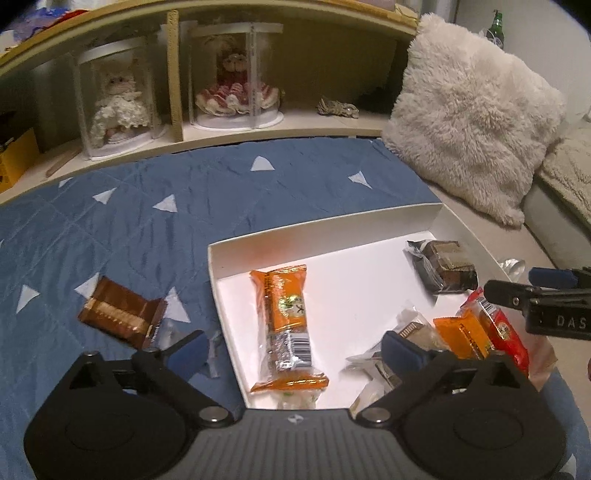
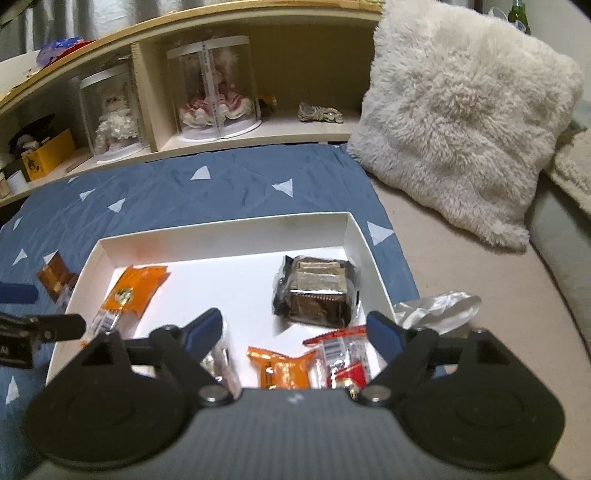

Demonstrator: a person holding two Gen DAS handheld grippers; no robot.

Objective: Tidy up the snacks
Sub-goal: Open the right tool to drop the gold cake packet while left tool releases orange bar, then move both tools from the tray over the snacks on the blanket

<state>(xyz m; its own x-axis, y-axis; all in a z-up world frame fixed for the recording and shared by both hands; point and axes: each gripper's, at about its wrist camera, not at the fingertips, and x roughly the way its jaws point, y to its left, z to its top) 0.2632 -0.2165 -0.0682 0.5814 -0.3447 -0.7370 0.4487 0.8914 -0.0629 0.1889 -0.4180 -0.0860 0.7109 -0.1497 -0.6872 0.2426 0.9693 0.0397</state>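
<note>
Inside white box (image 1: 436, 218), orange snack bar (image 1: 286, 325) lies lengthwise, near-to-far.

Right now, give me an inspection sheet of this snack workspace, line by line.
Surface: blue quilt with pale triangles, over a beige cover.
Job's things: white box holding a long orange snack pack, a dark wafer pack, a small orange pack, a red pack and a clear-wrapped snack. A brown wafer pack lies outside on the quilt, left of the box.
Clutter: crumpled silver wrapper right of the box.
Grippers: left hand-held gripper open, empty; right hand-held gripper open, empty, over the box.
Cables: nothing seen.
Surroundings: fluffy cushion; shelf with cased dolls; green bottle.
</note>
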